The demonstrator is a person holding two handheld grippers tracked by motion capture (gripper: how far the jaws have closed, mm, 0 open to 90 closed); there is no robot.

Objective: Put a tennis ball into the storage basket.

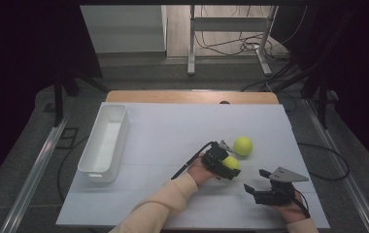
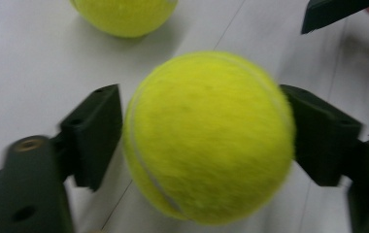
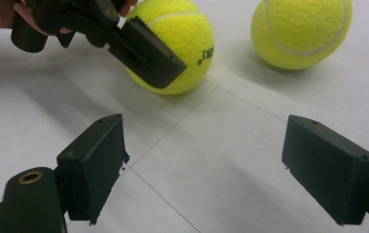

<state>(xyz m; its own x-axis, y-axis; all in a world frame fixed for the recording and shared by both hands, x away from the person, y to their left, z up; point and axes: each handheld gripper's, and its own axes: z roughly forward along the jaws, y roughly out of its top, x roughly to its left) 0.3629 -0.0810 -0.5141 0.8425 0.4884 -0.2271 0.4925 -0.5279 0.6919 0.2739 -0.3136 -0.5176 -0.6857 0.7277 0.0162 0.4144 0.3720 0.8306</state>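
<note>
Two tennis balls on the desk: your left gripper fingers clamp the near ball; the far ball sits just beside. Your right gripper fingers are wide apart, holding nothing.

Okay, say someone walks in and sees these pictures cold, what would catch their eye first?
Probably the bright yellow tennis ball clamped in the left claw, near the middle of the white table. A second tennis ball lies loose just beyond it, while the right claw sits open and empty near the table's front right. A long white bin stands along the left edge.
</note>
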